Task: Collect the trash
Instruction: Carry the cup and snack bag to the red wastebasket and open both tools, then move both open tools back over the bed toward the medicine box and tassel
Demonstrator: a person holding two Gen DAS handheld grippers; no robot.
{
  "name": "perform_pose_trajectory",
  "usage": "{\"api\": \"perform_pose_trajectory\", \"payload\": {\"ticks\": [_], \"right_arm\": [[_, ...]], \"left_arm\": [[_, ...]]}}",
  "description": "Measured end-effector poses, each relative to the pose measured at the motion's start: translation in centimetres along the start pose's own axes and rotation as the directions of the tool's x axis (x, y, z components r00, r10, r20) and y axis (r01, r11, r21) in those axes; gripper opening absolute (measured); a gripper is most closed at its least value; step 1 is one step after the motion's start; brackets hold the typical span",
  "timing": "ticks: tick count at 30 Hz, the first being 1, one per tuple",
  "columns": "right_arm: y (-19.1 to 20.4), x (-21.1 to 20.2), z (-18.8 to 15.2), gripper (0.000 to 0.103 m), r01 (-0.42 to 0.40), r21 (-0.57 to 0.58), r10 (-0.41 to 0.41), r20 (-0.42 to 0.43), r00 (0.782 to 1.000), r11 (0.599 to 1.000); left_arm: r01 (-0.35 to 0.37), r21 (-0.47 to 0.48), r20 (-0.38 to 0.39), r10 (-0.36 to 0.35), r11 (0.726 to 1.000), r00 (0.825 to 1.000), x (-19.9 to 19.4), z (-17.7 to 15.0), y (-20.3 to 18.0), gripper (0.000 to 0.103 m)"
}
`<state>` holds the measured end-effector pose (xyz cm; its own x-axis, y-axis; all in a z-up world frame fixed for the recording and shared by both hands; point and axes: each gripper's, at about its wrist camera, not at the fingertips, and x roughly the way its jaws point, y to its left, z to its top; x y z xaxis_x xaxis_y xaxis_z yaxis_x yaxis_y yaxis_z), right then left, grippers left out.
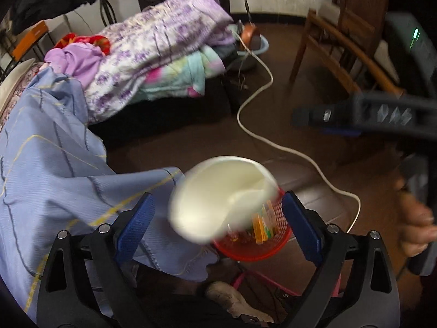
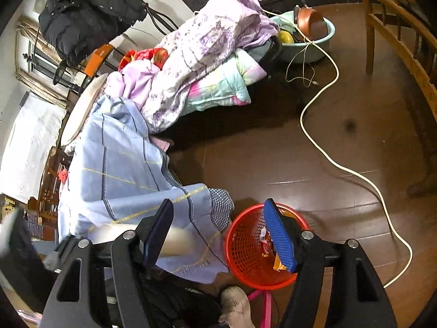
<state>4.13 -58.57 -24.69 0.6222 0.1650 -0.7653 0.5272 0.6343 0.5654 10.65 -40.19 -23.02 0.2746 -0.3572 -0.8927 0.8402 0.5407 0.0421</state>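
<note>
A dark brown tiled floor (image 2: 314,147) is shining under both cameras, with a white cable (image 2: 322,147) snaking across it toward a pale blue basin (image 2: 325,41) holding a copper-coloured pan (image 2: 308,20). Along the left a bed is lying heaped with a purple floral quilt (image 2: 207,43), and a blue checked sheet (image 2: 123,175) is hanging over its edge toward the floor. A black jacket (image 2: 87,19) is hanging near the wall, and a wooden chair (image 1: 341,46) is standing on the far side.

The red mesh basket (image 2: 245,248) is sitting on the floor just beside the sheet's hem, with bright wrappers (image 2: 269,246) inside. The left gripper (image 1: 218,227) is pointing down over it, jaws spread wide; a white paper cup (image 1: 218,199), blurred, is showing between the blue pads (image 1: 300,229) above the basket rim, and I cannot tell whether either pad is touching it. The right gripper (image 2: 218,235) is also standing open, nothing pressed between its fingers.
</note>
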Motion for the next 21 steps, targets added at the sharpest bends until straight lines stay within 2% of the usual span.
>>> {"api": "perform_pose_trajectory", "payload": {"ticks": [4,11,16,21], "right_arm": [[-0.2,-0.7,0.2,0.068,-0.017,-0.003,0.017,0.006,1.0,1.0],[1.8,-1.8,0.1,0.068,-0.03,-0.041,0.031,0.029,0.999,0.999],[4.7,-3.8,-0.3,0.07,-0.049,-0.102,0.055,0.061,0.997,0.994],[8.8,-6.3,-1.1,0.073,-0.075,-0.192,0.094,0.093,0.991,0.979]], "left_arm": [[0.012,-0.021,-0.013,-0.012,1.0,1.0,0.1,-0.2,0.2,0.091],[-0.017,-0.098,0.044,0.022,0.995,0.999,-3.1,-0.9,2.3,0.091],[-0.043,-0.144,0.094,0.057,0.989,0.994,-6.1,-1.6,3.7,0.091],[-0.084,-0.18,0.164,0.114,0.98,0.98,-10.3,-3.0,4.9,0.091]]}}
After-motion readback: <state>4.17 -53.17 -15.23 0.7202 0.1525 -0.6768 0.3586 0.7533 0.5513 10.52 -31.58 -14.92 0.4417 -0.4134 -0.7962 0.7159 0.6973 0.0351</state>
